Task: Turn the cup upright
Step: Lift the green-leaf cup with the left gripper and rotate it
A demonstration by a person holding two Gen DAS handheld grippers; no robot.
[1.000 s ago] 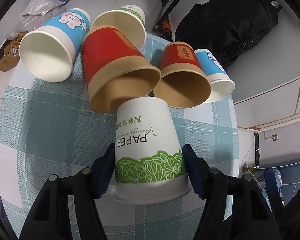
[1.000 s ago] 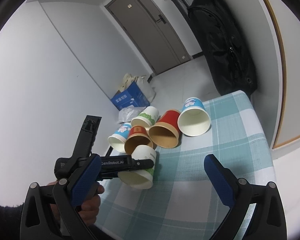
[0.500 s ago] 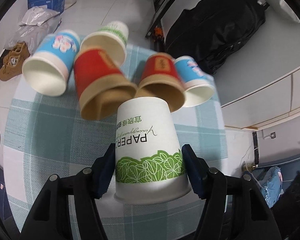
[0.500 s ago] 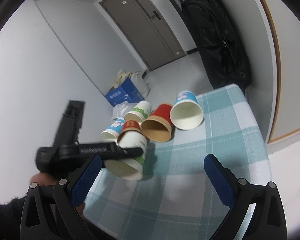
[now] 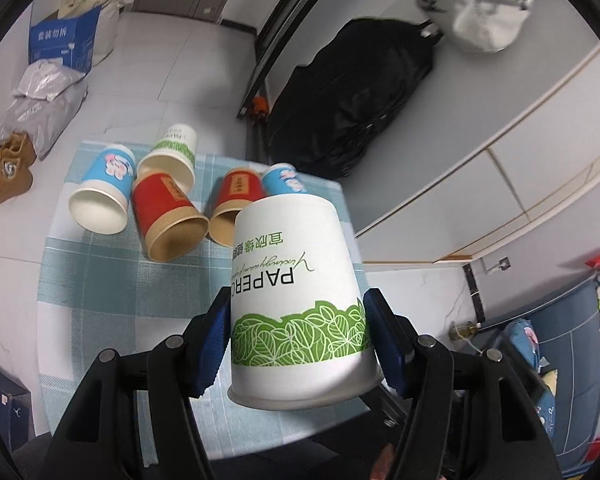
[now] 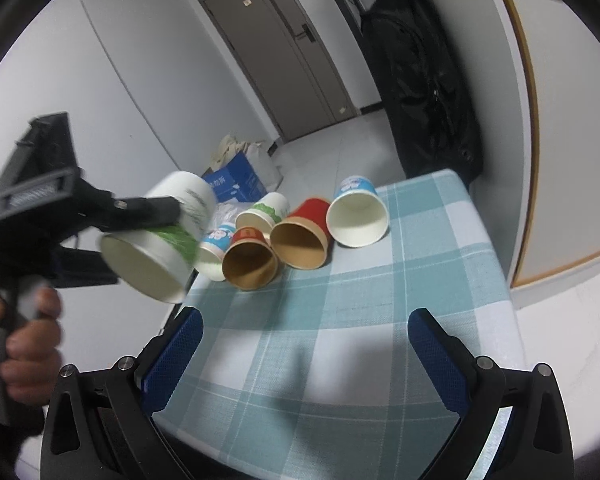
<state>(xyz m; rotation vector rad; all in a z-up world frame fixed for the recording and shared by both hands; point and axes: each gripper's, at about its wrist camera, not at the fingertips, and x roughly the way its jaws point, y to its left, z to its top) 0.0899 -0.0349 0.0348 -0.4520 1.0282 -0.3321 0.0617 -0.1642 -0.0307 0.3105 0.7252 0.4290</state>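
My left gripper is shut on a white paper cup with green leaves, held in the air above the near left part of the table, mouth toward me. In the right wrist view the same cup is tilted, mouth facing down and right, in the left gripper. My right gripper is open and empty above the checked tablecloth.
Several cups lie on their sides at the table's far end: a blue one, two red ones, a green-leaf one and a blue one. A black bag leans beyond the table.
My left gripper has lifted the white green-leaf cup off the table and pulled it back, up and away from the other cups. The right gripper has stayed open.
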